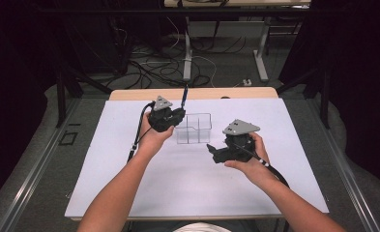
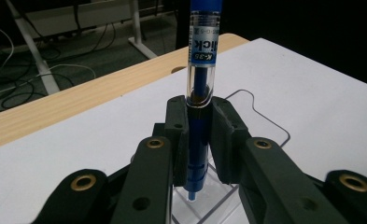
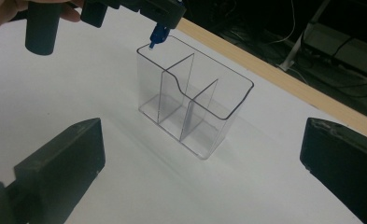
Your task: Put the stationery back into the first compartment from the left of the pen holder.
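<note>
A blue pen (image 2: 201, 88) with a clear upper barrel stands upright, tip down, and my left gripper (image 2: 199, 112) is shut on its lower barrel. In the high view the left gripper (image 1: 178, 115) holds the pen (image 1: 184, 95) at the left end of a clear plastic organizer (image 1: 193, 128) with several compartments. In the right gripper view the pen tip (image 3: 157, 36) hangs just over the rim of the organizer's (image 3: 195, 107) far-left corner compartment. My right gripper (image 3: 203, 140) stands open with nothing between its jaws, facing the organizer. It sits (image 1: 212, 151) right of and nearer than the organizer.
A white sheet (image 1: 178, 188) covers the wooden table (image 1: 129, 94), whose far edge shows behind the organizer. Beyond the table lie cables (image 1: 153, 67) and desk legs on a dark floor. The person's forearms reach in from the near edge.
</note>
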`<action>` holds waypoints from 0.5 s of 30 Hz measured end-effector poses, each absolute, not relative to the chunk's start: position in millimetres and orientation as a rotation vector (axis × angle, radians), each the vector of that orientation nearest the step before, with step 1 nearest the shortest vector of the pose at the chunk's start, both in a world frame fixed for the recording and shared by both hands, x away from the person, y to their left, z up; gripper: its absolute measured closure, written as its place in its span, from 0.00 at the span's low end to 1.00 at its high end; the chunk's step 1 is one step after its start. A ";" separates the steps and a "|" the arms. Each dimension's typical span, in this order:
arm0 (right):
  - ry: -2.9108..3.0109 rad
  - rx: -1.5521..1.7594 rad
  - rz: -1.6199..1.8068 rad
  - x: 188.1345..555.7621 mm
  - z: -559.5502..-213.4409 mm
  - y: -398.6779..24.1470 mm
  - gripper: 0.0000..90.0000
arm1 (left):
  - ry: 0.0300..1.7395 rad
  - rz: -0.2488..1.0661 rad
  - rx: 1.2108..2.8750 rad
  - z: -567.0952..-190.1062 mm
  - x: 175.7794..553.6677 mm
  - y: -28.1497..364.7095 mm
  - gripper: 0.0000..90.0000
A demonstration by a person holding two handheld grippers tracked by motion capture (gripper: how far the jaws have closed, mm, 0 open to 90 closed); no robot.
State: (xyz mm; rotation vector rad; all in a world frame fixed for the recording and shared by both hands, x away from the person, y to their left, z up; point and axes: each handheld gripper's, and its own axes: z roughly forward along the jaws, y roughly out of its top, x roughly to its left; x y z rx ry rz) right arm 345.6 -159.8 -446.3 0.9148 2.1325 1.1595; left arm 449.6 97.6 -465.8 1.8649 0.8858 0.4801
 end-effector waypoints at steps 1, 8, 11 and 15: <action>2.136 0.933 1.168 345.8 -447.2 -161.6 0.00 | 0.892 0.477 1.864 -467.5 450.3 98.0 0.87; 2.108 1.021 1.204 347.3 -455.7 -173.0 0.00 | 0.924 0.465 1.881 -478.8 453.6 100.2 0.87; 2.101 1.040 1.206 347.9 -457.4 -177.2 0.00 | 0.933 0.465 1.887 -481.4 454.6 99.7 0.87; 2.090 1.053 1.211 348.8 -457.6 -181.3 0.00 | 0.934 0.455 1.887 -483.7 455.6 98.6 0.86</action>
